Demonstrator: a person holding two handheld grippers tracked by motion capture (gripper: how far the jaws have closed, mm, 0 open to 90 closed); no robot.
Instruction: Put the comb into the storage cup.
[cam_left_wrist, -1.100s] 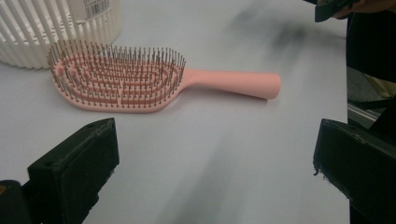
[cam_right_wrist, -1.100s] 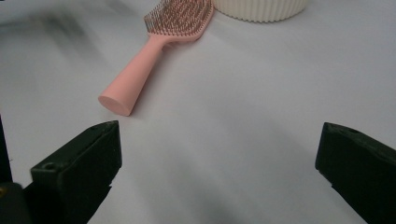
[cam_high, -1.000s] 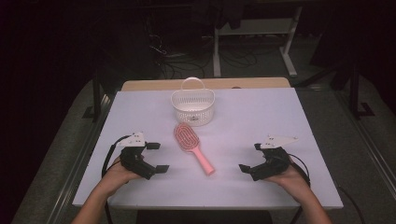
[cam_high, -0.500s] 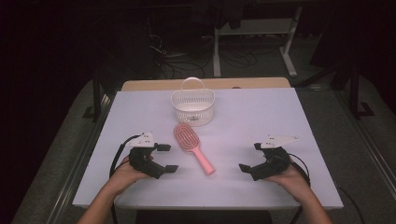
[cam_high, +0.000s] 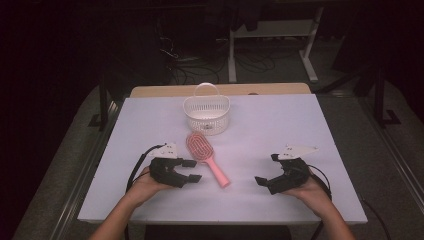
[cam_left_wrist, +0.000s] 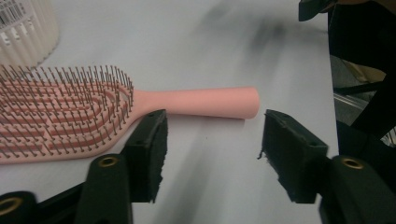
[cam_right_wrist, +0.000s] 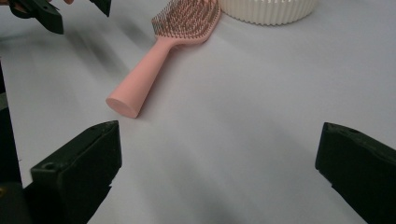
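resting low at the near edge of the white table (cam_high: 280, 120), two hands each hold a black gripper. the left hand (cam_high: 142, 186) carries the left gripper (cam_high: 192, 170), whose jaws stand moderately apart with nothing between them; they point toward the handle of a pink hairbrush (cam_high: 206, 157) just beside them. in the left gripper view the two padded jaws frame bare table just short of the handle, one jaw close under the neck where handle meets head, the other near the handle's round end; no contact between jaw and brush can be seen. the right hand (cam_high: 312, 192) holds the right gripper (cam_high: 267, 170), well apart from the brush on the other side, jaws spread wide and empty, angled toward the table's middle. in the right gripper view the brush lies ahead with its handle end nearest and its bristles up.

the hairbrush lies flat near the table's centre, bristles upward, handle slanting toward the near side, head pointing away. just beyond its head stands a white slatted basket (cam_high: 206, 112) with a looped handle upright, very close to the brush head; whether they touch cannot be told. past the table's far edge, a dark floor with cables (cam_high: 185, 70) and a pale frame's legs (cam_high: 270, 35).
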